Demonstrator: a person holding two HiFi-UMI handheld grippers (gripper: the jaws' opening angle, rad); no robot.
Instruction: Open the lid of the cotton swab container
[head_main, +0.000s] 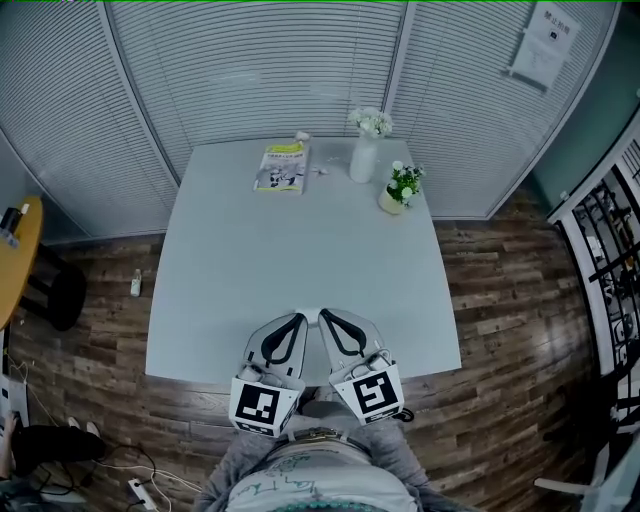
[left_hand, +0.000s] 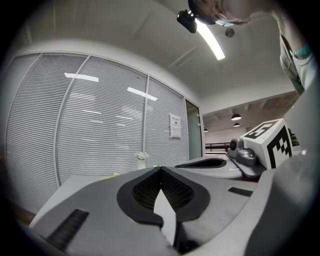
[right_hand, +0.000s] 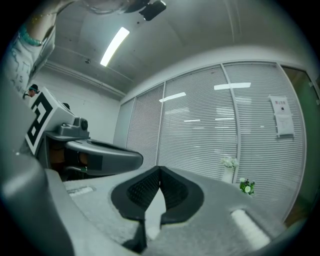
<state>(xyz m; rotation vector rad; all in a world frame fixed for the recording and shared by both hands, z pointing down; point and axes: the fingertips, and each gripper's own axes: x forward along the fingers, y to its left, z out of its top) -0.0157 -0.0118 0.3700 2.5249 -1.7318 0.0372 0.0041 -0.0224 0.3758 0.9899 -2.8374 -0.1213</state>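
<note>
Both grippers rest side by side at the near edge of the pale grey table (head_main: 300, 250), tips pointing away from me. My left gripper (head_main: 299, 317) is shut with nothing between its jaws, and my right gripper (head_main: 323, 314) is likewise shut and empty. The left gripper view looks along its own closed jaws (left_hand: 161, 169), with the right gripper (left_hand: 215, 164) beside it. In the right gripper view its jaws (right_hand: 160, 168) meet at the tip. A small pale object (head_main: 302, 135) sits at the far edge by the booklet, too small to identify as the cotton swab container.
A green and white booklet (head_main: 281, 166) lies at the far side of the table. A white vase of flowers (head_main: 364, 155) and a small potted plant (head_main: 400, 190) stand at the far right. Slatted blinds (head_main: 260, 60) close off the back. A wooden round table (head_main: 15, 250) stands to the left.
</note>
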